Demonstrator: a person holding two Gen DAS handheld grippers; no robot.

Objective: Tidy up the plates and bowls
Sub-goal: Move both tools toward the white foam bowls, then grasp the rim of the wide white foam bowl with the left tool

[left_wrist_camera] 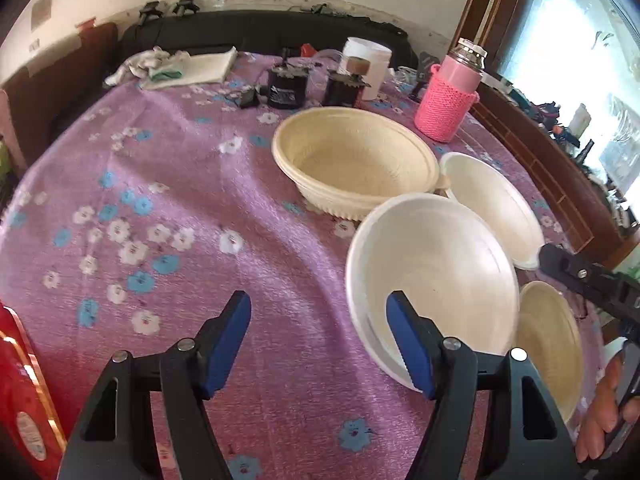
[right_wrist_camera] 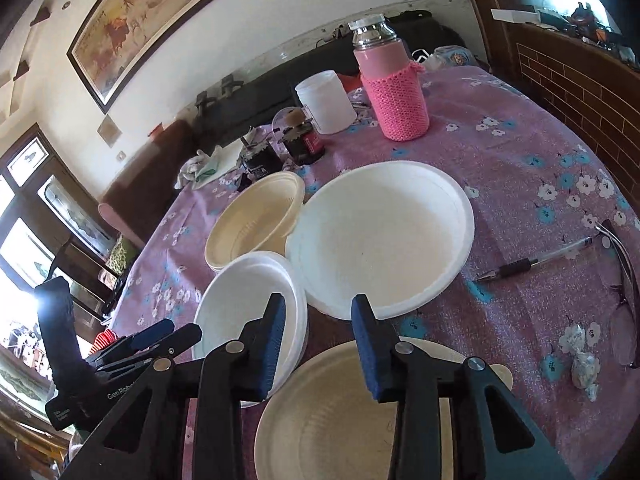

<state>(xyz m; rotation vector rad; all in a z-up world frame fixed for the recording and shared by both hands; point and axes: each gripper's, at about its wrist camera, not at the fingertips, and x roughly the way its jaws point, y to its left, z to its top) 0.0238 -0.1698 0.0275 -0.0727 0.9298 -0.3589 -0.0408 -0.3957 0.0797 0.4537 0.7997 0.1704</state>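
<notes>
My left gripper (left_wrist_camera: 320, 320) hangs open over the purple cloth, its right pad in front of the near rim of a white bowl (left_wrist_camera: 432, 272); nothing is pinched. Behind stand a cream bowl (left_wrist_camera: 356, 160) and a second white bowl (left_wrist_camera: 492, 204), with a cream plate (left_wrist_camera: 548, 340) at the right. My right gripper (right_wrist_camera: 320, 320) is open above that cream plate (right_wrist_camera: 352, 420), just short of the large white bowl (right_wrist_camera: 380, 240). Left of it sit stacked white bowls (right_wrist_camera: 248, 308), with the left gripper (right_wrist_camera: 186, 327) at their rim, and the cream bowl (right_wrist_camera: 256, 216).
At the back of the table (left_wrist_camera: 160, 200) stand a pink knit-covered bottle (right_wrist_camera: 396, 92), a white tub (right_wrist_camera: 324, 100) and dark jars (left_wrist_camera: 288, 88). A pen (right_wrist_camera: 536, 264), glasses (right_wrist_camera: 624, 272) and wrapped sweets (right_wrist_camera: 580, 360) lie right. A red box (left_wrist_camera: 20, 400) is at my left.
</notes>
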